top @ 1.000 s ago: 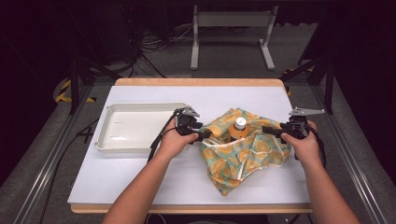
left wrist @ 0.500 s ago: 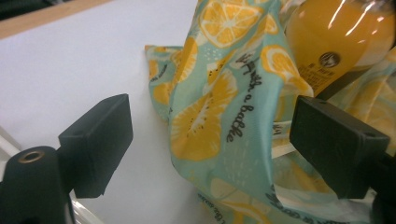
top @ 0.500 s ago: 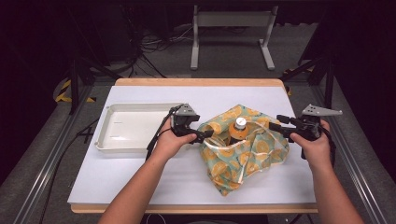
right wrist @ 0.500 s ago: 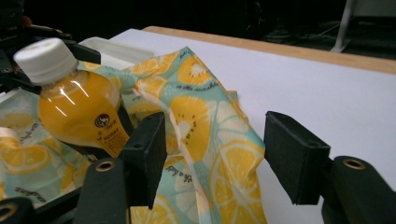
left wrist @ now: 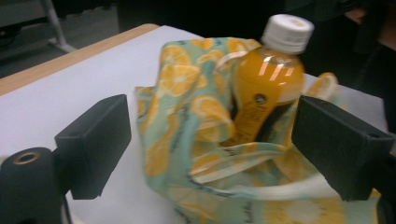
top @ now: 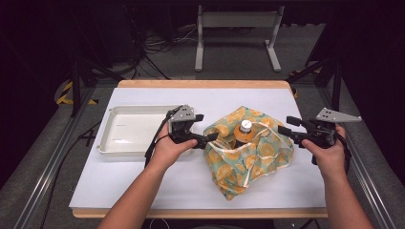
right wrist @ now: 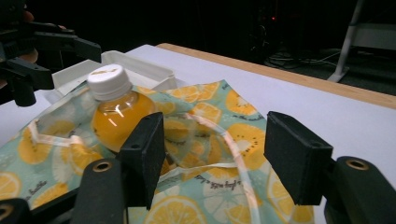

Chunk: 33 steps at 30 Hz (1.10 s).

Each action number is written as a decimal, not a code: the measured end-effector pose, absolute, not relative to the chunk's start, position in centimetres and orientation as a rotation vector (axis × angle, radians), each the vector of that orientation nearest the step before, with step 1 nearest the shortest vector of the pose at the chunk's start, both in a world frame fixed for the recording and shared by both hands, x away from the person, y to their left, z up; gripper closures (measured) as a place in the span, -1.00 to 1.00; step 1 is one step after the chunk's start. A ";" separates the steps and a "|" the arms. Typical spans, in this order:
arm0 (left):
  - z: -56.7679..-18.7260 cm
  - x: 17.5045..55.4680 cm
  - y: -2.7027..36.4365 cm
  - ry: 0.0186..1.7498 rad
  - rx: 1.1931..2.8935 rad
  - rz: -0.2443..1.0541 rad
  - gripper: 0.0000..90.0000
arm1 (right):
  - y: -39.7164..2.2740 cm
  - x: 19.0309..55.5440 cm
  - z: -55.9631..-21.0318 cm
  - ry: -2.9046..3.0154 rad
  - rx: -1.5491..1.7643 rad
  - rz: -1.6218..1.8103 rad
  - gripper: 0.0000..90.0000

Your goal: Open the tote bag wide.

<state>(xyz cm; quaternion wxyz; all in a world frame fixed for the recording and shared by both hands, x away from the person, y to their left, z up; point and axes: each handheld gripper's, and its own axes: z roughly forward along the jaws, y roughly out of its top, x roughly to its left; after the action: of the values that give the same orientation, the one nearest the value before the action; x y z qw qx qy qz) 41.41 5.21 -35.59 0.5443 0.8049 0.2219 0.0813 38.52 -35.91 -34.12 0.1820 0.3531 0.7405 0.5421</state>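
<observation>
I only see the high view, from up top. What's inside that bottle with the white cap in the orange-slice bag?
Observer: The left gripper view shows orange liquid in the clear plastic bottle, with a dark label low down.
Operator: Is my left gripper squeezing the bag?
Observer: No. The left gripper has just been opening its jaws. They stand wide, with the pads off the green cloth bag printed with orange slices.
Operator: And the right one?
Observer: The right gripper has just been opening too. Its pads touch nothing, and the bag's pale strap lies on the cloth beyond them.
</observation>
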 end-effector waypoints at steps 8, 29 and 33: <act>-35.1 38.5 3.8 0.399 1.947 0.135 -0.61 | -35.4 37.9 -34.5 2.116 0.988 1.500 -0.15; -37.1 37.9 1.0 0.336 1.993 0.023 -0.44 | -35.0 37.9 -35.5 2.136 1.000 1.507 -0.17; -37.6 38.1 1.0 0.328 2.020 0.034 -0.34 | -34.9 37.9 -35.7 2.148 0.997 1.505 -0.17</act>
<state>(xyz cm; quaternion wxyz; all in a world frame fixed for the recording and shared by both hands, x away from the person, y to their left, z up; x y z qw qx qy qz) 38.05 1.01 -37.59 0.5206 0.8426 0.1368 0.0143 37.90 -34.91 -35.71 0.1672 0.3502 0.7547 0.5289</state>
